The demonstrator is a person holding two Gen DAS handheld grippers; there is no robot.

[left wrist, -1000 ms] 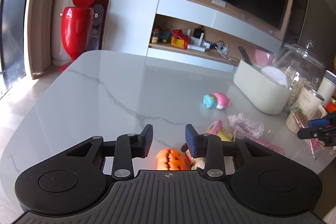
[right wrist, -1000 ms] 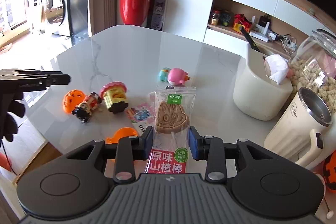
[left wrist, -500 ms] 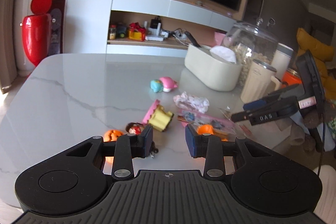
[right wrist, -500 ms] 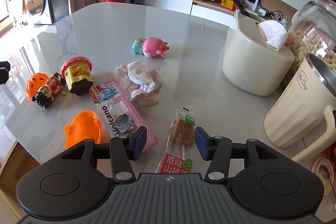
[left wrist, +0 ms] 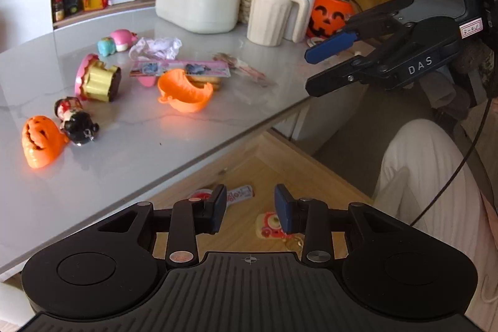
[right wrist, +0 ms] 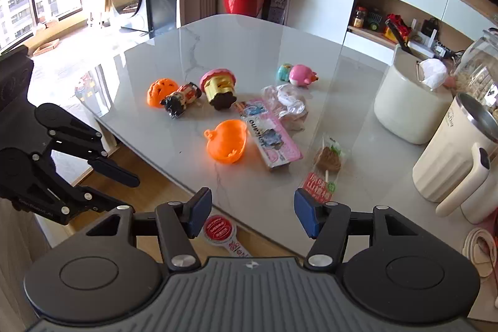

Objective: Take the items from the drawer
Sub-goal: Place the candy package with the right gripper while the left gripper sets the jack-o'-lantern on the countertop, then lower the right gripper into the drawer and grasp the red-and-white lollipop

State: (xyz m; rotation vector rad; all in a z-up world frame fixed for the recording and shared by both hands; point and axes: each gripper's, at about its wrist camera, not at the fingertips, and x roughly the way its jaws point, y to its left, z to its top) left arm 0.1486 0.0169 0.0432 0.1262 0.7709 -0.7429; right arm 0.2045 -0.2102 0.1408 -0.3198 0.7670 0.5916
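Both released: left gripper hangs over the drawer, a packet just below its jaws; right gripper empty.

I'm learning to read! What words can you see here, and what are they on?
"DAS": side of the right claw.
Red writing on the lollipop wrapper: too blurred.
Pink packet: letters unclear.
Cream mug: script too small.
White tag on the right claw: unreadable.
Red round lollipop in the drawer: blurred.
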